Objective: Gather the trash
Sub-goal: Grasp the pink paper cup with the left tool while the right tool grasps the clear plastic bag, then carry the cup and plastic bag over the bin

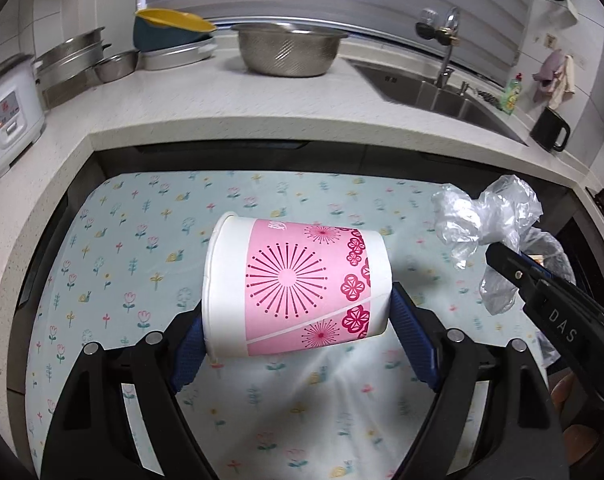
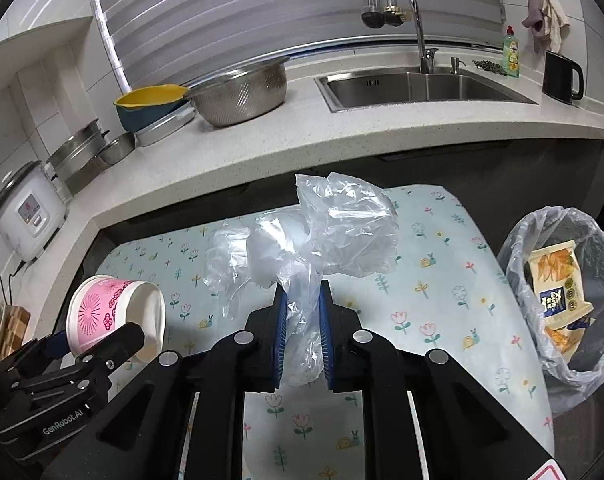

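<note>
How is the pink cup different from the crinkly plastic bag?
The cup is stiff and keeps its round shape; the plastic bag is soft and crumpled. The cup is pink and white with flower patterns; the bag is see-through. The cup lies sideways in the left claw, which is spread wide around it; the bag hangs bunched in the right claw, which is pinched narrow. Both are held up above the flowery cloth.

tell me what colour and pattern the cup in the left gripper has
The cup is white with a pink band of starbursts and flowers; left wrist view shows it best.
</note>
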`<control>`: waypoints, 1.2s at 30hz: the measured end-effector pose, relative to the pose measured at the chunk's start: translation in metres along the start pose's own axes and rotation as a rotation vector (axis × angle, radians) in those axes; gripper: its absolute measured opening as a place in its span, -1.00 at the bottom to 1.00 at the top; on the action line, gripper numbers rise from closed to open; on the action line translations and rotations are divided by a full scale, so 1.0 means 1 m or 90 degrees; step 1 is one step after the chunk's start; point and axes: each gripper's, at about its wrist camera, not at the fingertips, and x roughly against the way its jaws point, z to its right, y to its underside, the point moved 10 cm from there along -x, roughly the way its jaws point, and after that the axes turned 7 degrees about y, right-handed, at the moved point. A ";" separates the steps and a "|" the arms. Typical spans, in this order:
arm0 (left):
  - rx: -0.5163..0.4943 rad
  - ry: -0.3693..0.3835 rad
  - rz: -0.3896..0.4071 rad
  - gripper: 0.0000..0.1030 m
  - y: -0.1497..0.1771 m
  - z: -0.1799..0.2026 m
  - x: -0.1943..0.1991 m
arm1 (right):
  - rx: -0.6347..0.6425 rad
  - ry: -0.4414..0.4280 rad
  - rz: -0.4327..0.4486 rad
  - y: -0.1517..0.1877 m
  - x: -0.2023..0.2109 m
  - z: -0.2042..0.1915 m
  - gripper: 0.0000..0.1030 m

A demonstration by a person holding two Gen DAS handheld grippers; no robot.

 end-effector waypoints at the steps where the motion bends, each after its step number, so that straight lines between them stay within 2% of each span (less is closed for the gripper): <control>1: -0.007 0.004 0.004 0.52 -0.002 0.009 0.003 | -0.003 0.003 0.006 -0.003 0.006 0.006 -0.73; 8: -0.045 0.034 0.024 0.52 -0.012 0.067 0.019 | -0.033 0.024 0.042 -0.022 0.041 0.056 -0.73; 17: -0.087 0.070 0.028 0.52 -0.013 0.138 0.023 | -0.068 0.059 0.067 -0.028 0.072 0.123 -0.73; 36: -0.179 0.138 -0.008 0.52 0.005 0.270 -0.011 | -0.156 0.140 0.067 -0.003 0.091 0.258 -0.73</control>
